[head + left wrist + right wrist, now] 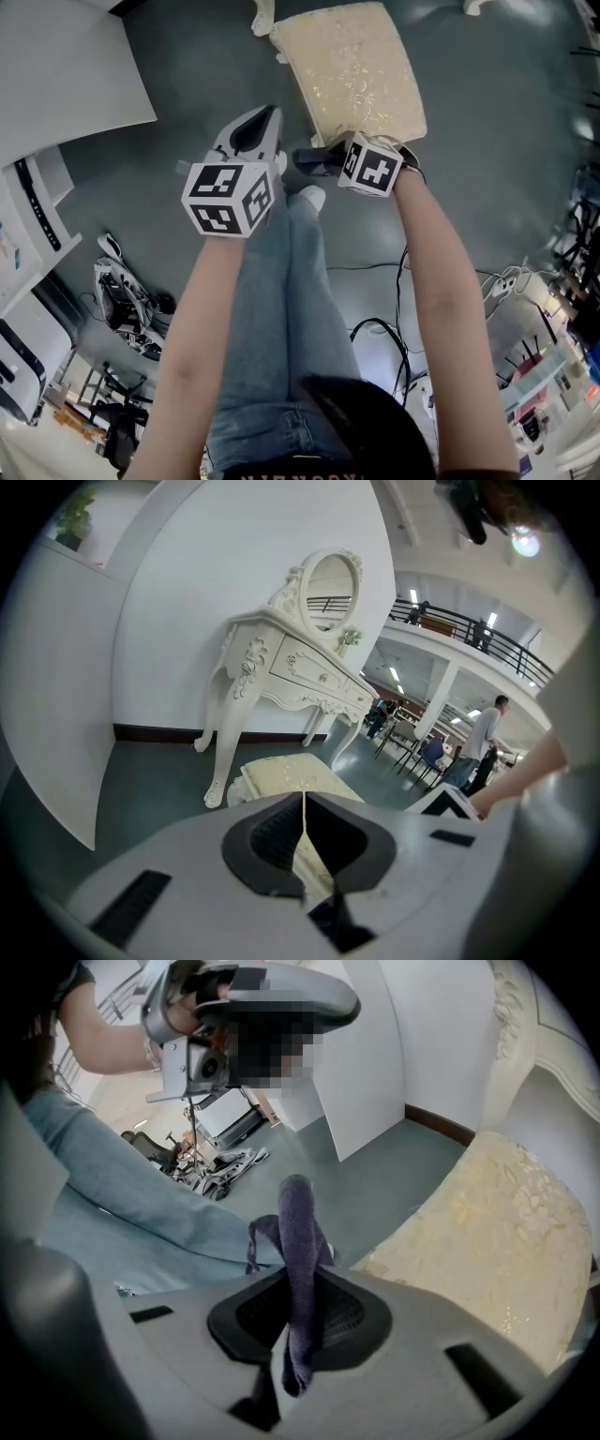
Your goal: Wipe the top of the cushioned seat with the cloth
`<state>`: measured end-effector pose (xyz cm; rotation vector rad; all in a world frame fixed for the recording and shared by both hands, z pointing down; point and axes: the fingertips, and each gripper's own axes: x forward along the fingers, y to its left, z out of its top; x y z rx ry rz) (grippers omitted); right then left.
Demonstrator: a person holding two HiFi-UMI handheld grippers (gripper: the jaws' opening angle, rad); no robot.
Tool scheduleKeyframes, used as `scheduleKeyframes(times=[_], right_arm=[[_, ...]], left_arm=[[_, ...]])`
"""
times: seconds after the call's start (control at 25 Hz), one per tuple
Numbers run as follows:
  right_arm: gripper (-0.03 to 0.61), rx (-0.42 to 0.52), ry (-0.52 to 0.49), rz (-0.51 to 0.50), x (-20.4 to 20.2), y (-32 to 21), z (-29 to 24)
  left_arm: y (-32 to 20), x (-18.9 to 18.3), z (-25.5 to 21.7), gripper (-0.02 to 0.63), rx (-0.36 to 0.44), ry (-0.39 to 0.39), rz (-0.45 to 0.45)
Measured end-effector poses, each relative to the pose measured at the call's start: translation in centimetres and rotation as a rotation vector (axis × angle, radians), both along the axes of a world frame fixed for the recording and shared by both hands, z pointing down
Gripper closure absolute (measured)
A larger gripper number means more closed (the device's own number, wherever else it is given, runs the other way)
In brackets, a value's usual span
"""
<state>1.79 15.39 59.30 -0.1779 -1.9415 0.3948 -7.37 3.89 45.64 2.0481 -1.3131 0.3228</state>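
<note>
Purple cloth (298,1222) lengthwise out of the pinching right tool (300,1307), beside cushioned seat (478,1232); left tool (304,827) pressed together.

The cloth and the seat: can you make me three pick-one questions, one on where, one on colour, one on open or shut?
1. Where is the cloth? A in a bucket; B on a hook; C in the right gripper.
2. What colour is the cushioned seat? A cream; B red; C black.
3. How are the left gripper's jaws? A wide apart; B together, empty; C clamped on a cup.
C: its jaws pinch the cloth. A: its top looks pale cream. B: the pads meet with nothing between.
</note>
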Motion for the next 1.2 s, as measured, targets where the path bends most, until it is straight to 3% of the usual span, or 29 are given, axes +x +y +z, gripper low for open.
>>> scheduleKeyframes(times=[0.56, 1.0, 1.2], right_arm=[[0.543, 0.019, 0.042, -0.039, 2.5, 2.1, -1.2], [0.543, 0.094, -0.033, 0.158, 2.8, -0.2, -7.6], [0.543, 0.141, -0.088, 0.309, 2.5, -1.8, -10.3]], left_arm=[[-0.4, 1.2, -1.5, 0.604, 0.008, -0.005, 0.033], [-1.4, 2.8, -6.1, 0.604, 0.032, -0.031, 0.097], [-2.2, 3.1, -8.2, 0.606, 0.051, -0.051, 0.139]])
